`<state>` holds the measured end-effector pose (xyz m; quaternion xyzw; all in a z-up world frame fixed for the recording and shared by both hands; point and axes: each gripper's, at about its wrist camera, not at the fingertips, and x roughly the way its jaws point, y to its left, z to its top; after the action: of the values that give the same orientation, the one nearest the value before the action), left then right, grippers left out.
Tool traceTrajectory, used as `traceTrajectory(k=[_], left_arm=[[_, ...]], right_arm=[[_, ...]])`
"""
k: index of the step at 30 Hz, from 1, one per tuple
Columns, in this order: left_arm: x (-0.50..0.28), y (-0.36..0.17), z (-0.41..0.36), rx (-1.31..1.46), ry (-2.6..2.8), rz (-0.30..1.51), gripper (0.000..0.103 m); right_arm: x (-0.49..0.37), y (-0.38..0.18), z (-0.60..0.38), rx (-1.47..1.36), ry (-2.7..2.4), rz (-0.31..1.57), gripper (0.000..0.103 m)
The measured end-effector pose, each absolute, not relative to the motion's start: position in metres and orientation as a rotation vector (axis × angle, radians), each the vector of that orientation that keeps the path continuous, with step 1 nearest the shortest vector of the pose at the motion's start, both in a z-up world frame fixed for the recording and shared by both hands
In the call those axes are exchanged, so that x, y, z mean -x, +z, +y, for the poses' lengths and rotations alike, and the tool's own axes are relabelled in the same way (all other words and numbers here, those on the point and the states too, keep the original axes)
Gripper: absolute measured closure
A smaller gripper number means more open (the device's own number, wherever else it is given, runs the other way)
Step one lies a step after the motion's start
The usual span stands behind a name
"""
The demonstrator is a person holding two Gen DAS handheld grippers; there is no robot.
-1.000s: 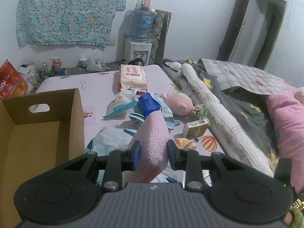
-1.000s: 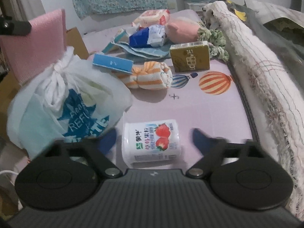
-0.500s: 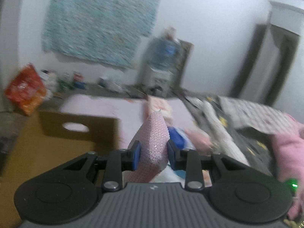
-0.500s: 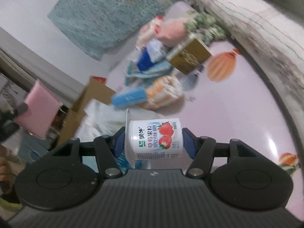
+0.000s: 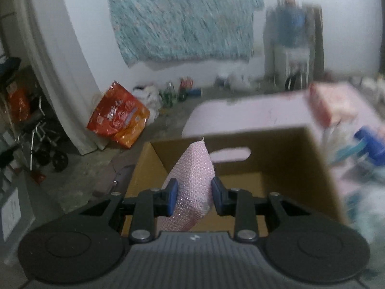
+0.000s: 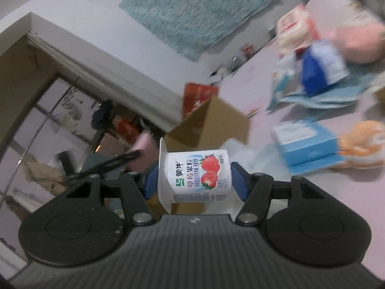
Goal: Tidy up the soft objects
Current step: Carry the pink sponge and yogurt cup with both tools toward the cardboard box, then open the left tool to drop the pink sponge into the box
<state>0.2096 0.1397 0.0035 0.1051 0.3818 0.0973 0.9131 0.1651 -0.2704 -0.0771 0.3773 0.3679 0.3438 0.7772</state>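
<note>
My left gripper (image 5: 194, 193) is shut on a pink textured sponge cloth (image 5: 192, 183) and holds it over the open cardboard box (image 5: 276, 168). My right gripper (image 6: 195, 180) is shut on a white strawberry yogurt cup (image 6: 196, 175), lifted off the pink bed sheet (image 6: 324, 192) and tilted. In the right wrist view the box (image 6: 216, 120) is ahead, with the left gripper and its pink cloth (image 6: 144, 144) to the left. An orange striped rolled cloth (image 6: 363, 142), a pink plush (image 6: 356, 43) and a blue pack (image 6: 322, 67) lie blurred at the right.
An orange bag (image 5: 118, 118) lies on the floor beside a white curtain (image 5: 60, 60). A pushchair (image 5: 41, 139) stands at the left. A water dispenser (image 5: 288, 43) stands by the far wall. A light blue box (image 6: 308, 142) and a white plastic bag (image 6: 247, 154) lie on the bed.
My left gripper has swung left with the pink cloth, from above the bed clutter to over the box. My right gripper closed on the yogurt cup, lifted it and turned toward the box.
</note>
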Motion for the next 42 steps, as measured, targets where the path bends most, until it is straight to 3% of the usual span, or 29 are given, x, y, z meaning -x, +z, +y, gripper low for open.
traceTrajectory(k=[9, 12, 16, 19, 27, 33, 38, 42], left_arm=[[-0.262, -0.069, 0.141, -0.427, 0.194, 0.874, 0.070], [-0.270, -0.093, 0.150, -0.418, 0.191, 0.951, 0.062], [-0.267, -0.091, 0.171, -0.322, 0.213, 0.962, 0.029], [-0.256, -0.074, 0.182, -0.260, 0.219, 0.928, 0.024], [-0.217, -0.013, 0.221, -0.037, 0.245, 0.840, 0.024], [-0.169, 0.028, 0.248, 0.058, 0.292, 0.733, 0.024], [-0.150, 0.038, 0.262, 0.089, 0.329, 0.708, 0.023], [-0.146, 0.038, 0.269, 0.115, 0.337, 0.716, 0.023]], right_arm=[[-0.198, -0.090, -0.229, -0.839, 0.753, 0.884, 0.042], [-0.200, -0.094, -0.225, -0.833, 0.748, 0.897, 0.042], [-0.201, -0.092, -0.219, -0.811, 0.741, 0.910, 0.042], [-0.205, -0.086, -0.209, -0.799, 0.759, 0.913, 0.042], [-0.236, -0.048, -0.154, -0.757, 0.856, 0.905, 0.042], [-0.277, -0.027, -0.080, -0.561, 0.871, 0.975, 0.042], [-0.307, -0.040, -0.002, -0.278, 0.808, 1.097, 0.042], [-0.324, -0.066, 0.037, -0.243, 0.796, 1.200, 0.042]])
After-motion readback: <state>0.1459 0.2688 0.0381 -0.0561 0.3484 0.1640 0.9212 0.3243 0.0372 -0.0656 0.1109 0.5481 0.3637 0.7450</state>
